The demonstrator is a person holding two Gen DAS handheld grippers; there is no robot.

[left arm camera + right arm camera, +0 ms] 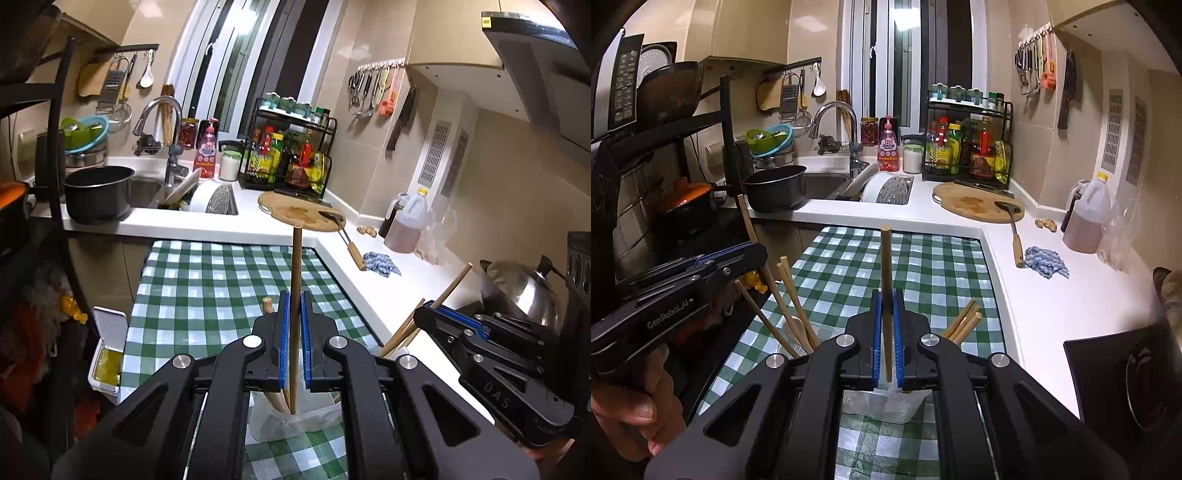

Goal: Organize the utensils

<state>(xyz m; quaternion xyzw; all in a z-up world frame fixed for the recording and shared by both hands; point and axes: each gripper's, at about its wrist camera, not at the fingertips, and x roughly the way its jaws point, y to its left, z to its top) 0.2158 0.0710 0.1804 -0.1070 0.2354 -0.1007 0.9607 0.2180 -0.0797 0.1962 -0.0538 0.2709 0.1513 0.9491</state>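
My left gripper (294,314) is shut on a wooden chopstick (295,288) that stands upright, its lower end in a clear cup (295,421) with other chopsticks. My right gripper (886,314) is shut on another upright wooden chopstick (885,266) above a second clear cup (886,404). In the right wrist view the left gripper (753,254) is at the left, above the first cup (798,332) with several chopsticks. In the left wrist view the right gripper (430,308) is at the right, its chopstick (452,286) slanting up. Both cups stand on the green checked tablecloth (923,266).
A white counter (1034,295) wraps the back and right, with a round cutting board (975,203), a spatula (1014,229), a blue cloth (1045,262) and an oil jug (1087,218). A black pot (775,188) stands by the sink. A stove (1123,380) is at the right.
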